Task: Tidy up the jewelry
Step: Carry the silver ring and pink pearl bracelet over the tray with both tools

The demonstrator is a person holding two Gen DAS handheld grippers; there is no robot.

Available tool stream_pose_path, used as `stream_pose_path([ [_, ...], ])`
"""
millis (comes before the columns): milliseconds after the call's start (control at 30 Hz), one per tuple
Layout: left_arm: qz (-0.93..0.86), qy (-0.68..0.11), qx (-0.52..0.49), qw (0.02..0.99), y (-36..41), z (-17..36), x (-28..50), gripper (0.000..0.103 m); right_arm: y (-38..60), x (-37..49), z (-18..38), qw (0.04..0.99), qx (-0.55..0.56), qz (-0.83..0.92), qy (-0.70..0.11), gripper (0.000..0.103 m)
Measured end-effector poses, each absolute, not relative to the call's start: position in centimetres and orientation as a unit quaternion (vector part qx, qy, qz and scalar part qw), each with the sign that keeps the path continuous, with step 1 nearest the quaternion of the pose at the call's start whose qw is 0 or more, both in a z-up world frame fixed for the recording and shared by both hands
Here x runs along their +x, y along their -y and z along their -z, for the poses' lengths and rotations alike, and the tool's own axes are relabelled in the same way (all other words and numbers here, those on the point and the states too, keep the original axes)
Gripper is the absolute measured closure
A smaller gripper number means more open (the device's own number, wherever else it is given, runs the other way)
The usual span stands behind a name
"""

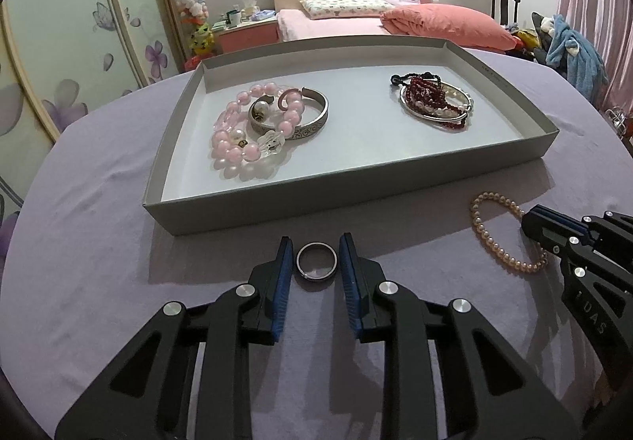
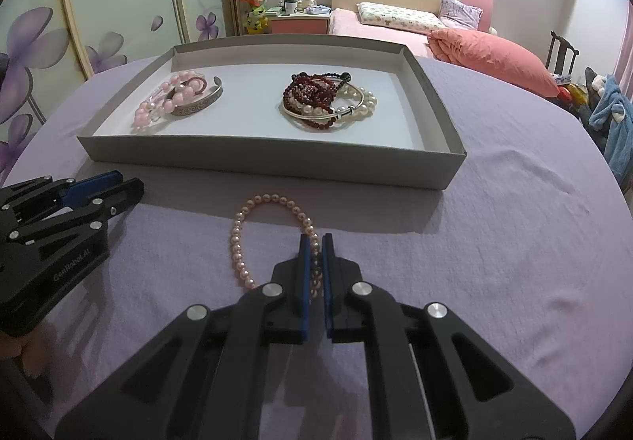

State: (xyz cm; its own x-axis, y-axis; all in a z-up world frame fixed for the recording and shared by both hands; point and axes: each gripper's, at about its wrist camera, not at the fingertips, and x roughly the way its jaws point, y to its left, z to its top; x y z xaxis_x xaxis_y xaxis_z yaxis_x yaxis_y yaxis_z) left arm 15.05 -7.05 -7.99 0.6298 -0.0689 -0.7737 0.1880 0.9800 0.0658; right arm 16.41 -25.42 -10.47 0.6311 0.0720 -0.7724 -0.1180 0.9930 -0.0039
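A silver ring lies on the purple cloth between the open fingers of my left gripper, untouched on either side. A pale pink pearl bracelet lies on the cloth to the right; it also shows in the left wrist view. My right gripper is closed on the bracelet's right side, the beads pinched between its blue pads. The grey tray holds a pink bead bracelet and silver bangle pile at left and a dark red bead and pearl pile at right.
The tray stands just beyond both grippers on the round purple-covered table. The left gripper shows at the left of the right wrist view. A bed, a wardrobe and a chair with clothes stand behind the table.
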Motion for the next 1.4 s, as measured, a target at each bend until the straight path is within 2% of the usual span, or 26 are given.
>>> stream_pose_path([
  [667,0.074,-0.425,0.065,0.9,7.0,8.0,15.2,0.077,25.2,16.5,10.5,0.902,-0.023,-0.055,-0.427,0.095],
  [767,0.074,-0.425,0.061,0.9,6.9,7.9,15.3,0.08,25.3,16.5,10.5,0.902,-0.022,-0.055,-0.427,0.096],
  [1200,0.049,-0.427,0.042,0.902,3.6,7.8,13.3,0.08,26.4,15.5,10.4,0.901,0.04,-0.068,-0.426,0.097],
  [1400,0.05,-0.426,0.008,0.904,2.5,7.8,12.9,0.08,26.0,13.7,8.3,0.919,0.051,-0.082,-0.382,0.097],
])
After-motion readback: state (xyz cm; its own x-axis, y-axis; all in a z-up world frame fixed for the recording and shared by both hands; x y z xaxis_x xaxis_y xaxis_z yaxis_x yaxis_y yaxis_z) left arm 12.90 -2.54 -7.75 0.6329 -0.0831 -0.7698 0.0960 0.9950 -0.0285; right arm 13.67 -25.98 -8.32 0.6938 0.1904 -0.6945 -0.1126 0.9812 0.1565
